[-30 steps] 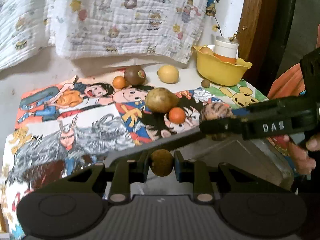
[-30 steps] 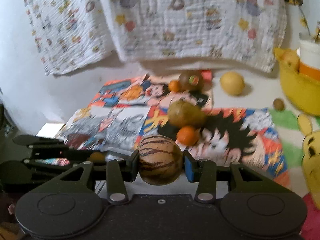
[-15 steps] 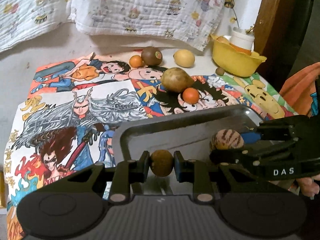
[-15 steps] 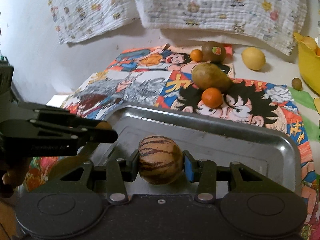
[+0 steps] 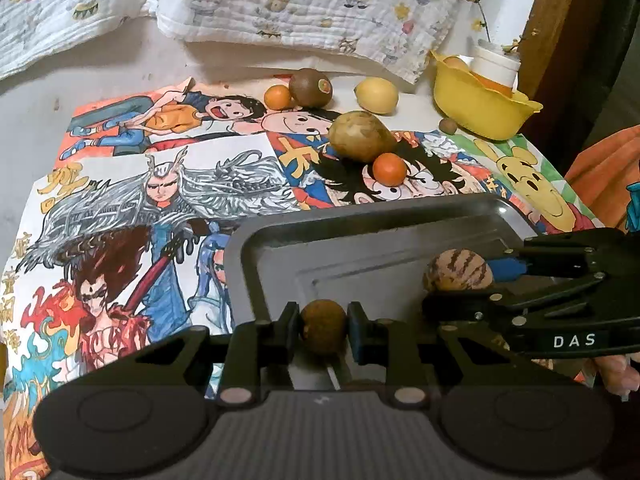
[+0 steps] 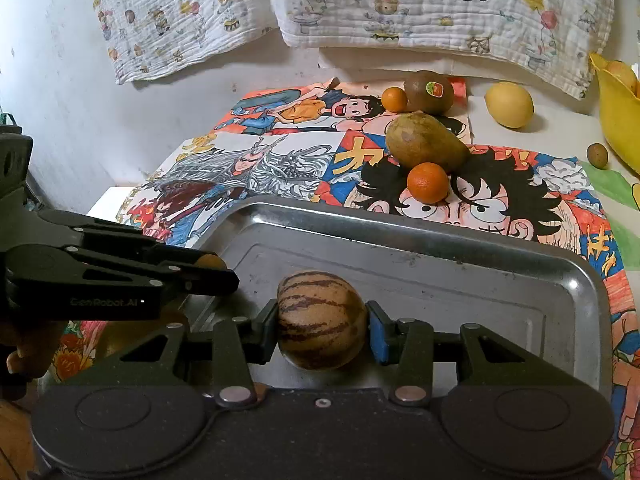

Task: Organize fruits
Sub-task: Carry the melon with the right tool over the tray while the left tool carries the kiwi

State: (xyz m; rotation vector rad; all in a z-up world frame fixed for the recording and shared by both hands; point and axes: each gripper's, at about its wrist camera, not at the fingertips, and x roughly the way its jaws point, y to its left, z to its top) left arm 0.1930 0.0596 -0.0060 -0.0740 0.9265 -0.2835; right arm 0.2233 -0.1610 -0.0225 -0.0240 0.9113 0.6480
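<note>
Both sets of jaws pinch fruit above the metal tray (image 6: 460,240): the left gripper (image 5: 323,330) clamps a small brown round fruit (image 5: 323,332) over the tray's near left corner, and the right gripper (image 6: 322,322) clamps a striped melon-like fruit (image 6: 322,320) over the near middle of the tray floor. Risk one: both fruits are round and the tray floor is smooth metal, so a release from above the floor would probably let either roll toward the rim or against the other fruit. Risk two: the two grippers work close together over the same tray, so a sideways move of one could knock the other's fingers or its load. Risk three: the small fruit sits near the tray wall, so a release slightly to the left may drop it onto the cartoon-printed mat (image 5: 160,200) instead. Count of loose fruit on the mat and desk beyond the tray's far edge: two small oranges (image 6: 427,182), one brownish pear-shaped fruit (image 6: 426,142), one kiwi with a sticker (image 6: 428,92), one lemon (image 6: 509,105), one small brown fruit beside the yellow bowl (image 5: 480,108). Held fruit: two. Trays: one. Bowls: one, at the far right corner.
</note>
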